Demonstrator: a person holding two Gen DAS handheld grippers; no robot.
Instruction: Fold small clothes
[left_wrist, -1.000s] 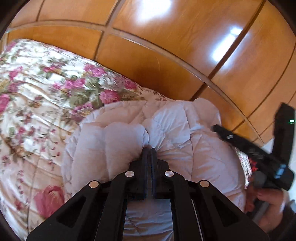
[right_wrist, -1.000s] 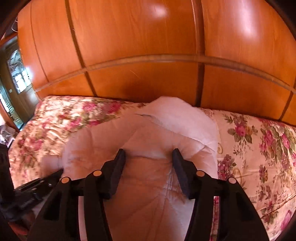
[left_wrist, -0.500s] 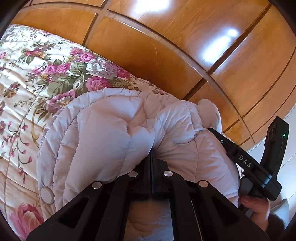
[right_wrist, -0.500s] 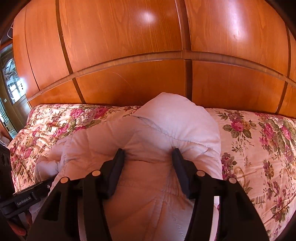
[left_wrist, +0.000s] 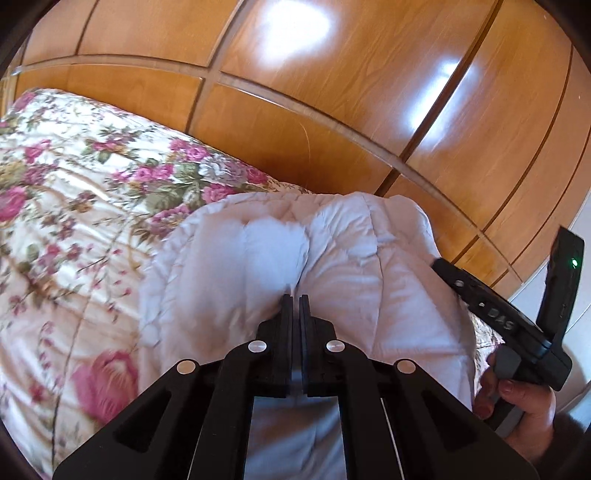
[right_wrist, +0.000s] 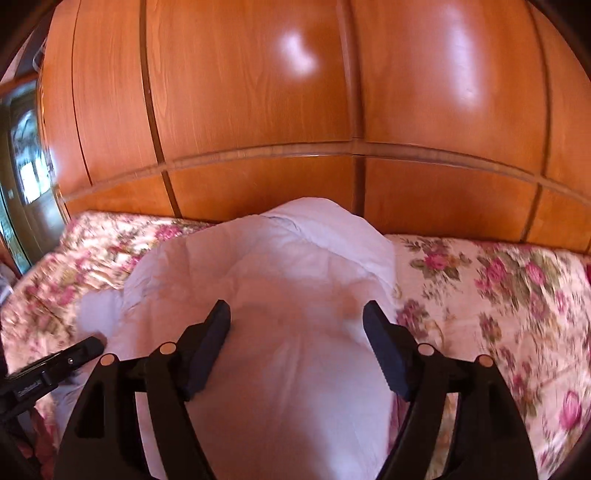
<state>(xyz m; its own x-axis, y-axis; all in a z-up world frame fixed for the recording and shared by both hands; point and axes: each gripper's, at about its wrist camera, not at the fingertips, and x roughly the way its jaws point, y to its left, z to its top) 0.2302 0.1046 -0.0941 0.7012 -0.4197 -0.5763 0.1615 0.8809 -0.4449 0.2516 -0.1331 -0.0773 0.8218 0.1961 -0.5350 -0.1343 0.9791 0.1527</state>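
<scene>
Big wooden wardrobe (right_wrist: 258, 92) behind, then the bed with its floral bedspread (left_wrist: 74, 206) acting as the folding surface. The small puffy white jacket (right_wrist: 280, 280) lies on it, bunched up, hood end toward the wardrobe, looks mid-fold to me. Left claw (left_wrist: 294, 299) is pinched tight on a padded fold, probably carrying that flap over. Right claw (right_wrist: 297, 321) is spread wide, straddling the jacket with nothing gripped, likely pinning it.

Bedspread (right_wrist: 517, 295) motion-blurred; jacket (right_wrist: 288, 369) bottom cut off
</scene>
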